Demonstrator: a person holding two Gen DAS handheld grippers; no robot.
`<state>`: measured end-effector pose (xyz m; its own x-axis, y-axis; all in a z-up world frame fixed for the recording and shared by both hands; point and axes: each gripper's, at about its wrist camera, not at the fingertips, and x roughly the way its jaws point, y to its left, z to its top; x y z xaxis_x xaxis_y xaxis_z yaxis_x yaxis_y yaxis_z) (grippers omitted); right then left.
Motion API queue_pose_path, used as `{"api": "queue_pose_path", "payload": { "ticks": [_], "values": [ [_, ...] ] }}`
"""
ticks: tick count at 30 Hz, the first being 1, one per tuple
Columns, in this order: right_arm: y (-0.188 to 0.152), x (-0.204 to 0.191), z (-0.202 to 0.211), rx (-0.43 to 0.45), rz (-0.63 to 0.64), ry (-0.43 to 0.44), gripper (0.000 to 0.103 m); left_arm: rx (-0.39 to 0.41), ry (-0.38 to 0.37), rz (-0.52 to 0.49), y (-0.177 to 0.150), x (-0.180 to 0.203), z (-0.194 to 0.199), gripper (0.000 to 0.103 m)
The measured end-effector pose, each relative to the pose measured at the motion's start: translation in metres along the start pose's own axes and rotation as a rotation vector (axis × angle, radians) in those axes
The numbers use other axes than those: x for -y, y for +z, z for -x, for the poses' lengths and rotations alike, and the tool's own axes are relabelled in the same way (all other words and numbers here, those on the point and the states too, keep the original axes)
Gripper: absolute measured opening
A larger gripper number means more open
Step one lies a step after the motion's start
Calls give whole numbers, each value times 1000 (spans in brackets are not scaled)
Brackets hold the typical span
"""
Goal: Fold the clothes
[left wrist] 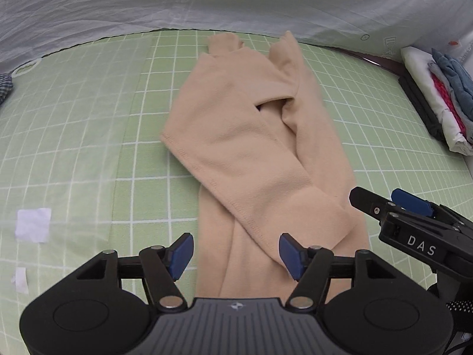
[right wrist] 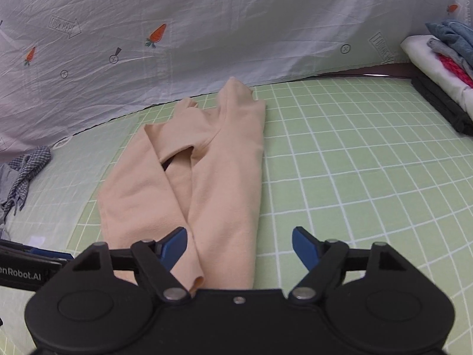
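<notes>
A beige fleece top lies lengthwise on the green grid mat, its sleeves folded across the body. My left gripper hovers open over the garment's near end, and its blue pads touch no cloth. In the left wrist view my right gripper comes in from the right edge beside the garment. In the right wrist view the same top stretches away from me. My right gripper stands open above its near edge and holds nothing. The left gripper's body shows at the left edge.
A stack of folded clothes sits at the mat's right edge. A checked cloth lies crumpled at the left. A white sheet printed with carrots hangs behind the mat. White paper scraps lie on the mat at near left.
</notes>
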<state>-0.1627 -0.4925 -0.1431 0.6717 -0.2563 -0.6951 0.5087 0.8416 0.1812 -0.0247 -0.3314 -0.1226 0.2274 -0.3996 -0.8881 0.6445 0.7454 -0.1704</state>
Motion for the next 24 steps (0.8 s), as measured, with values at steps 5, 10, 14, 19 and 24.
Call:
{"api": "queue_pose_path", "payload": {
  "ticks": [5,10,14,19,24],
  "values": [
    [0,-22,-16,-57,77,84,37,-27,59,73,-10,-16,2,66],
    [-4,-28,-27,-118,80,109,35,-37,79,96,-20,-23,5,66],
    [-10,-27,-27,-139,69,114,17,-36,76,101,-27,-26,9,66],
    [-14,-24,-16,-123,46,110,3,-38,55,78,-35,-25,11,66],
    [-20,-24,7,-71,24,115,2,-41,26,36,-41,-21,13,66]
  ]
}}
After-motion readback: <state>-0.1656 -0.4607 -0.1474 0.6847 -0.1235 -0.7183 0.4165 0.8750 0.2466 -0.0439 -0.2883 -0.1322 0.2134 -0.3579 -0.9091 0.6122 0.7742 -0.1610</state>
